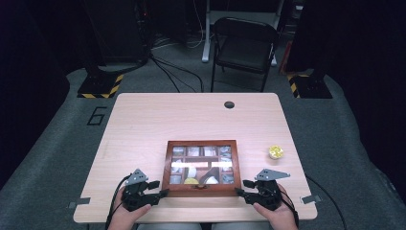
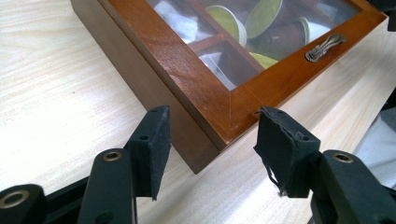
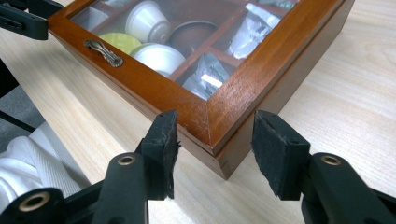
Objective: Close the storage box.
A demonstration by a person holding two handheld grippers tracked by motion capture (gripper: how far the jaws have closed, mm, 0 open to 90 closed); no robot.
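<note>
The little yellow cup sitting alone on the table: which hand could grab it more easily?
Probably the right gripper: the yellow cup sits right of the wooden box, on its side. The left gripper would have to cross the box.

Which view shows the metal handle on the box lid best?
The right gripper view: the handle lies whole and sharp on the lid's front rail. The left gripper view shows it smaller, near the edge. In the high view it is a tiny speck.
</note>
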